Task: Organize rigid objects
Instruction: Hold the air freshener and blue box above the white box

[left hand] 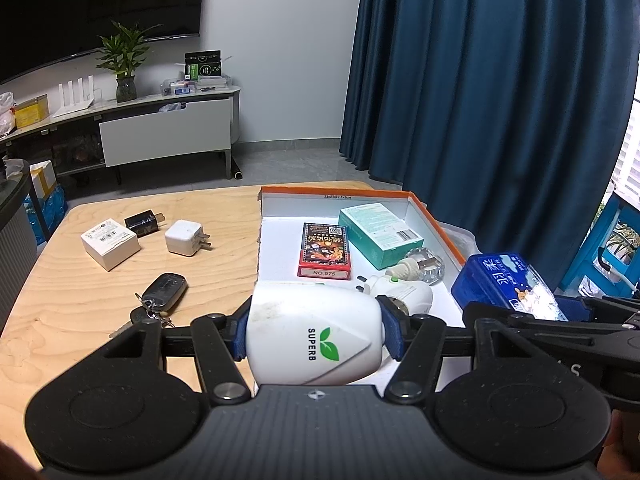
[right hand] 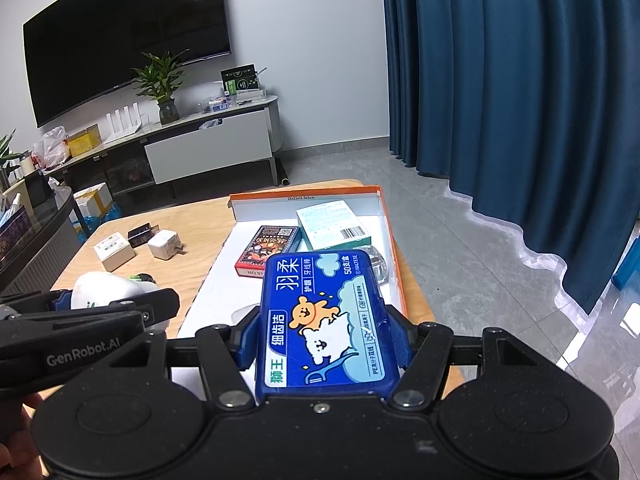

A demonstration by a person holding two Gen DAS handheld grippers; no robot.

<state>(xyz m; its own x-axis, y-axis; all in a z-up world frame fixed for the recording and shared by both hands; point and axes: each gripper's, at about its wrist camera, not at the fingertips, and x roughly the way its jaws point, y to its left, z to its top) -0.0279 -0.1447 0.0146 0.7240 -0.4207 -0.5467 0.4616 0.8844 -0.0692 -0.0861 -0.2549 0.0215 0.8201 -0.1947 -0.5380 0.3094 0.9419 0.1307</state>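
My left gripper [left hand: 314, 338] is shut on a white SUPERB device [left hand: 314, 340], held over the near left edge of the orange-rimmed box [left hand: 434, 220]. My right gripper [right hand: 326, 340] is shut on a blue floss-pick case [right hand: 324, 320] above the box's [right hand: 390, 224] near right part. Inside the box lie a red card pack [left hand: 325, 250], a teal carton [left hand: 380, 234], a clear glass bottle [left hand: 424, 266] and a white plug-in device [left hand: 400, 290]. On the wooden table [left hand: 100, 312] left of the box are a white carton [left hand: 110, 242], a black charger [left hand: 144, 222], a white charger [left hand: 185, 237] and a car key fob [left hand: 164, 290].
The table's far edge curves off towards a grey tiled floor [right hand: 460, 248]. A blue curtain [left hand: 500, 80] hangs on the right. A TV cabinet [left hand: 160, 128] with a plant stands at the back left. A blue chair [left hand: 616, 236] is at the far right.
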